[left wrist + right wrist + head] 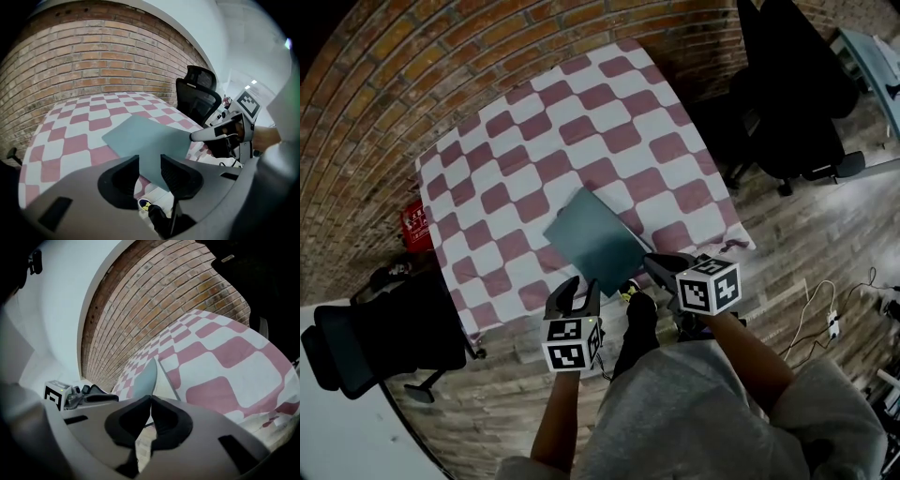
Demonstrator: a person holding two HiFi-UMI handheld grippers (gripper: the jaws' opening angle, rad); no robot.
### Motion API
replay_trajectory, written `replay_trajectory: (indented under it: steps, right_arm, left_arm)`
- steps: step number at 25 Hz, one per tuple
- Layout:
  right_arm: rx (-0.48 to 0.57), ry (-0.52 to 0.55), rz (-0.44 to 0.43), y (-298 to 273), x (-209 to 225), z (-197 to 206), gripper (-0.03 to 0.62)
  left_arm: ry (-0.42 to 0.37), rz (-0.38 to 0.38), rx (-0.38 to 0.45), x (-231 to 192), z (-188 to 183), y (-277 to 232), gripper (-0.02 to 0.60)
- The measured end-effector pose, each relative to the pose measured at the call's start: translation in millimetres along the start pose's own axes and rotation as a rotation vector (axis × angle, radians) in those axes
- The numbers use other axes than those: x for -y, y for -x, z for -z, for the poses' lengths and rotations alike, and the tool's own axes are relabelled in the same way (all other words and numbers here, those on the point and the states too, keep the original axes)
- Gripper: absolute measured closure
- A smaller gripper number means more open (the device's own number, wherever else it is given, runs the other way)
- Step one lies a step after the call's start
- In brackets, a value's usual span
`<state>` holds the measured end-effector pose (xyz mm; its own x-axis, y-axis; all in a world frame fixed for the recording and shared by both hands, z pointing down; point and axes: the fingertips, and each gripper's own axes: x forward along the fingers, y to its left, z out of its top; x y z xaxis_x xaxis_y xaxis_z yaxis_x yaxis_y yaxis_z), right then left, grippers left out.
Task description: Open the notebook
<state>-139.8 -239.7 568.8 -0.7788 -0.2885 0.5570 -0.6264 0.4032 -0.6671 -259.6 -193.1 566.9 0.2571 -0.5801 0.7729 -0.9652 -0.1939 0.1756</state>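
Right tongs pinching notebook edge, left tongs (apart)

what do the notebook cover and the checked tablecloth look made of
Notebook cover: probably thin card or plastic, matte grey-green; it shows no glare and looks thin edge-on. Tablecloth: likely soft fabric, matte pink-and-white check; it drapes and wrinkles at its edges.

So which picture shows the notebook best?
The head view: it looks down on nearly the whole notebook on the checked tablecloth. The left gripper view sees it slanting, partly behind the fingers. The right gripper view sees only a thin edge, pinched by the right gripper.
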Motion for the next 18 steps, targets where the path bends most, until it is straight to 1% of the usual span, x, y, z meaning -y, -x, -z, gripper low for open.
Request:
replay_trajectory:
  steps: [8,14,18]
  right_arm:
    - [-0.043,0.108,-0.111,6.8,-43.8,-4.4,0.560]
    - [-0.081,0.186,-0.203,5.5,-80.4,-2.1,0.560]
    - [-0.116,0.232,-0.274,1.5,-106.9,6.3,0.560]
  left_arm:
    - [-0.001,-0.042,0.056,-21.0,-23.3,26.7,0.436]
    - [-0.015,-0.032,0.120,-17.5,-53.9,45.5,0.436]
    - [-0.028,-0.034,0.147,-14.8,-65.5,56.9,0.436]
